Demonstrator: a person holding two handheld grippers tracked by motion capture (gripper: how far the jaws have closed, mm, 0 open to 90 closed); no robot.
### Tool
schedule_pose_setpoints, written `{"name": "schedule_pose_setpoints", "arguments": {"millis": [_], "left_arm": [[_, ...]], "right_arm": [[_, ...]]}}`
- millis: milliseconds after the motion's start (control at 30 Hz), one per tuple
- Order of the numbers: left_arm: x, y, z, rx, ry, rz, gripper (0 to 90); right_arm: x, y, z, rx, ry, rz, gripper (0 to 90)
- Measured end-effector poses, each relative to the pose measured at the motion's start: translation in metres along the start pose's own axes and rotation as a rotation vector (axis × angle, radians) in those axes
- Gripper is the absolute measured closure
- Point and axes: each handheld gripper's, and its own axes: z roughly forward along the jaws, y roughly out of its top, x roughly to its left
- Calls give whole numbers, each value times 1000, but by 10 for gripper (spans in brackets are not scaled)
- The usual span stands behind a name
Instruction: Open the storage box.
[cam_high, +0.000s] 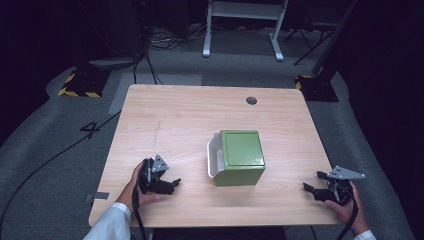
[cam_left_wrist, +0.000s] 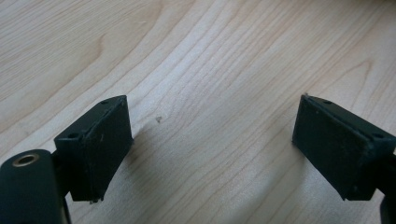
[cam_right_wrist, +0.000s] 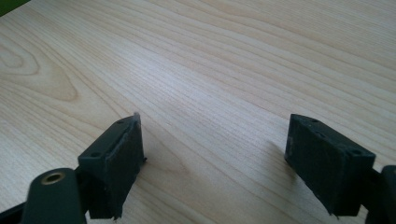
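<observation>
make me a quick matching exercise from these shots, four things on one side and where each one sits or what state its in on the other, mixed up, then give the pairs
Things
1. green box
2. white container
3. left gripper
4. round cable hole

Places or states
A. near the table's far edge, right of centre
B. against the box's left side
C. middle of the table
D. open and empty, at the near left of the table

Pairs: 1-C, 2-B, 3-D, 4-A

The right gripper is likewise open and empty at the near right.
</observation>
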Motion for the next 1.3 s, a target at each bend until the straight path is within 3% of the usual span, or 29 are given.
{"name": "schedule_pose_setpoints", "arguments": {"millis": [67,167,300,533,1000,1300], "left_arm": [[1,2,0,9,-34,42,121],[-1,7,4,23,-97,67,130],[-10,15,6,43,-138,134,167],[-27,34,2,12,-218,191,188],[-54,74,-7,-72,-296,301,173],[-68,89,-7,-120,-327,336,160]], "right_arm": [[0,0,0,0,-1,-1,195],[0,0,0,0,1,-1,195],[0,0,0,0,1,0,195],[0,0,0,0,-1,0,194],[0,0,0,1,0,1,194],[0,0,0,0,0,0,194]]}}
